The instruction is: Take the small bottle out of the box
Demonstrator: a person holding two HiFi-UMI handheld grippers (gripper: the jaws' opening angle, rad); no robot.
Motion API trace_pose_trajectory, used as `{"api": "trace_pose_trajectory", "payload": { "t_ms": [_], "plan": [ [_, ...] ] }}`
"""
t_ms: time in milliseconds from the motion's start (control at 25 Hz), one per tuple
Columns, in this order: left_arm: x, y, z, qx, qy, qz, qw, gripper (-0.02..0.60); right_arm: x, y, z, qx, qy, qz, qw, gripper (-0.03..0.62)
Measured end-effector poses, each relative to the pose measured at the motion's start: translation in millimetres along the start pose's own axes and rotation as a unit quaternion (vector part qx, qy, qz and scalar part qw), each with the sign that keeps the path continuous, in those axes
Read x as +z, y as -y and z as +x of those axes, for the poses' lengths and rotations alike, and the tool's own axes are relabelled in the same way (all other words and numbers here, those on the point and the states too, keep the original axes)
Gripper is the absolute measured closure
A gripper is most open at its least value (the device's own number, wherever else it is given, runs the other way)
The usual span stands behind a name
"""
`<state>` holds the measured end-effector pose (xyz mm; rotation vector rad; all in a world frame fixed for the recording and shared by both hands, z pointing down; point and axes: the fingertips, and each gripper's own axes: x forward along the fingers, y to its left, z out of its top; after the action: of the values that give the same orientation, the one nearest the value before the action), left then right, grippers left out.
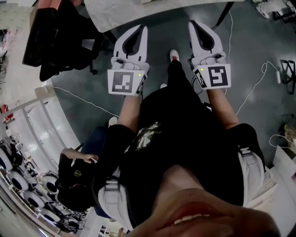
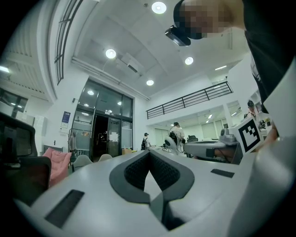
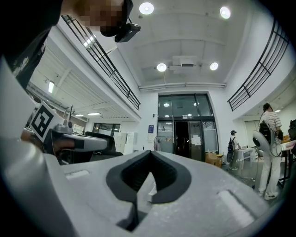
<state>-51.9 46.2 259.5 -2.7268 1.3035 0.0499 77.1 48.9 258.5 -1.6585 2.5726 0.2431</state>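
Note:
Neither the small bottle nor the box shows in any view. In the head view my left gripper (image 1: 144, 27) and my right gripper (image 1: 192, 22) are held side by side in front of the person's body, above the dark floor, with their tips near the table's edge. Both point forward and slightly up. In the left gripper view the left gripper (image 2: 149, 152) has its dark pads meeting at the tips with nothing between them. The right gripper (image 3: 149, 152) looks the same in the right gripper view: shut and empty. Each gripper view looks out into a large hall.
A white table edge (image 1: 138, 11) lies just beyond the gripper tips. A black chair (image 1: 60, 41) stands at the far left, and cables (image 1: 252, 88) run over the floor at the right. Another person (image 1: 76, 178) sits at the lower left. People (image 3: 268, 139) stand by glass doors (image 3: 185, 134).

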Motion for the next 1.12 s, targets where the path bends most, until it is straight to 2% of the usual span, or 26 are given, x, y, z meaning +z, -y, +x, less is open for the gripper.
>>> {"api": "trace_pose_trajectory", "payload": {
  "t_ms": [280,480,600,1120],
  "plan": [
    [-10,-19,48,-0.002,-0.001,-0.001,1.0,0.572,-10,35,38,-0.003,0.002,0.001,1.0,0.599],
    [-11,-33,77,0.0,-0.004,-0.007,1.0,0.572,-10,46,64,0.008,0.012,-0.019,1.0,0.599],
    [-8,-39,93,0.002,0.002,0.002,1.0,0.572,-9,58,79,0.015,0.01,-0.013,1.0,0.599],
    [2,-91,162,0.032,0.008,-0.001,0.9995,0.573,-7,101,160,0.043,0.021,-0.007,0.999,0.598]
  ]
}}
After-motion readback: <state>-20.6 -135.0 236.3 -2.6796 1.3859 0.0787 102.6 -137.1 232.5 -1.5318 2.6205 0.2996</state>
